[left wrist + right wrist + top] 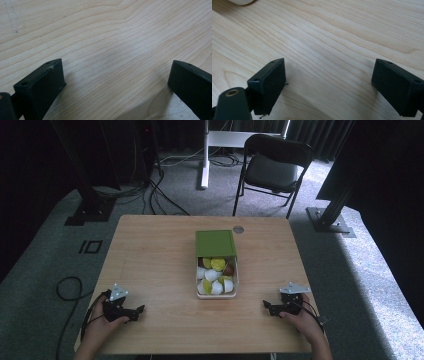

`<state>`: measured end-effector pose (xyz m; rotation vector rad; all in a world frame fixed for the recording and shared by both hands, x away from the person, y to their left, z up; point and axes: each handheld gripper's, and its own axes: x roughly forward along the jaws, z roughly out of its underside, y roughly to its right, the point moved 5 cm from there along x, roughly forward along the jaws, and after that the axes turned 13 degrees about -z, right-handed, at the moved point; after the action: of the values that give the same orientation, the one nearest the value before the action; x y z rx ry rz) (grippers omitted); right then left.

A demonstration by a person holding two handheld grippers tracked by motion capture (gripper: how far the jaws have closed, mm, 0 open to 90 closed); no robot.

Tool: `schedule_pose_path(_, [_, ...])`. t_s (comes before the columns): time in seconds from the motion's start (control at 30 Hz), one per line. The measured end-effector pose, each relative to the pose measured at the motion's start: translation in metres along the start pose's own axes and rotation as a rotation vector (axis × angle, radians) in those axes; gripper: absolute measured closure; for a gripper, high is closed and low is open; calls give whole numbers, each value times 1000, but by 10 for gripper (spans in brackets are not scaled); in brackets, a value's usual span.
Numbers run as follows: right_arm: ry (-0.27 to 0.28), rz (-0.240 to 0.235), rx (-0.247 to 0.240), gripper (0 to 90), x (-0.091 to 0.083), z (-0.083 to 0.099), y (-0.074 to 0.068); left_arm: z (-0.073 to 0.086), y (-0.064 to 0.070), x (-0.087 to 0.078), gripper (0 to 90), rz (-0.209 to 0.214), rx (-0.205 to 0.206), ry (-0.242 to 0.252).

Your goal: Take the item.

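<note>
A pale rectangular box [234, 279] stands at the middle of the wooden table [155, 255], with several white, green and brown capsules [214, 276] inside. Its green lid [215, 243] is slid back over the far half. My left gripper [141, 310] rests on the table near the front left, held by a hand, jaws pointing right. Both its jaws stand wide apart over bare wood [117, 75]. My right gripper [266, 306] rests near the front right, jaws pointing left and wide apart with nothing between them [328, 80]. A corner of the box [240, 2] shows at the top left.
A small round metal disc [238, 229] lies near the table's far edge. A black folding chair [272, 167] stands on the carpet beyond the table. Black frame posts [92, 200] and cables [160, 190] stand at the back left, another post [332, 210] at the right.
</note>
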<state>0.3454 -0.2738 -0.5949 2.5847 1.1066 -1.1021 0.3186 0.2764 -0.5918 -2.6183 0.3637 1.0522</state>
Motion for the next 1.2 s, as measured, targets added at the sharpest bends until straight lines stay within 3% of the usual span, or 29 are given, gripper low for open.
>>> schedule_pose_path(0.33, [0, 1, -2, 120, 0, 0, 0, 0, 0, 0, 17, 0, 0, 0])
schedule_pose_path(0.57, [11, 23, 30, 123, 1, -1, -1, 0, 0, 0, 17, 0, 0, 0])
schedule_pose_path(0.77, [53, 38, 89, 123, -1, -5, 0, 0, 0, 0, 17, 0, 0, 0])
schedule_pose_path(1.2, [143, 55, 68, 124, -18, -33, -10, 0, 0, 0, 17, 0, 0, 0])
